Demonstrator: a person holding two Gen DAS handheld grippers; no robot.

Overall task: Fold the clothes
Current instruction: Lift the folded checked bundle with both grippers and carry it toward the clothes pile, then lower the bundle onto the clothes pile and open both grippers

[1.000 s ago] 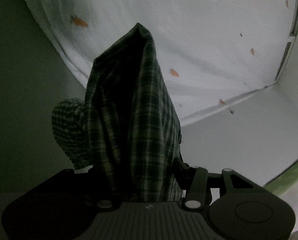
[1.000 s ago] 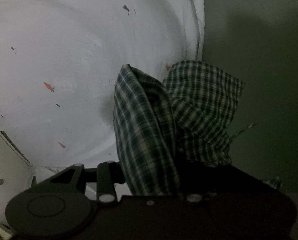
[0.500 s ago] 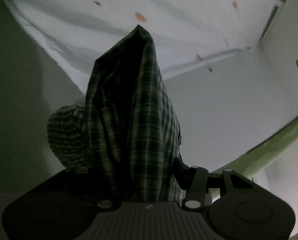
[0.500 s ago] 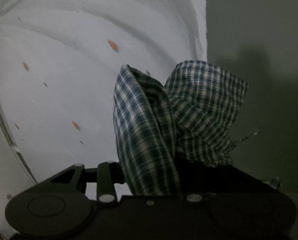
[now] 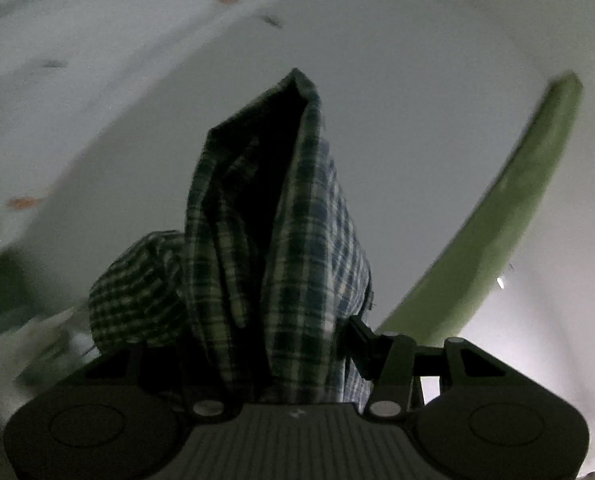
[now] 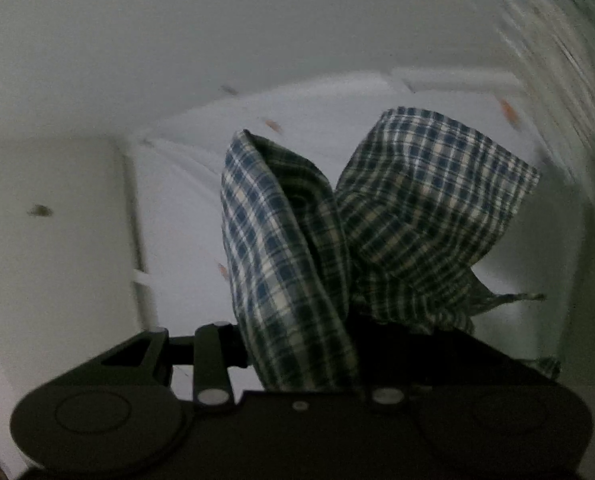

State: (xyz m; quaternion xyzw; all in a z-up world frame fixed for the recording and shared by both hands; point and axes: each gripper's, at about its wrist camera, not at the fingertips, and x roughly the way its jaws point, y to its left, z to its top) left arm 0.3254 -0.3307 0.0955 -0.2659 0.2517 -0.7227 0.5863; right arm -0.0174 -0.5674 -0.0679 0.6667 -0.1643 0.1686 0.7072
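Filling most of both wrist views, a pale wall (image 5: 437,120) and a white sheet printed with small orange carrots (image 6: 185,220) form the blurred backdrop; whether that sheet covers a bed or hangs as a curtain cannot be told. A broad green band (image 5: 497,220) curves up the right side of the left wrist view, set against the wall.

Next in size comes the plaid garment (image 5: 297,260), a checked cloth in dark green, blue and cream. In the left wrist view it rises from the gripper as a tall, tented fold with a dark hollow down its middle, and a finer-checked bunch bulges out at its lower left. In the right wrist view the same plaid garment (image 6: 289,272) stands up in two lobes, a narrow folded one on the left and a wider puffed one on the right, with a loose thread trailing off the right edge.

The left gripper (image 5: 297,364) is clamped on the cloth, its fingers buried in the folds. The right gripper (image 6: 309,360) likewise bites a bunch of the fabric, with its fingers hidden beneath it. Both views show the cloth lifted off any surface, hanging between the two grippers.
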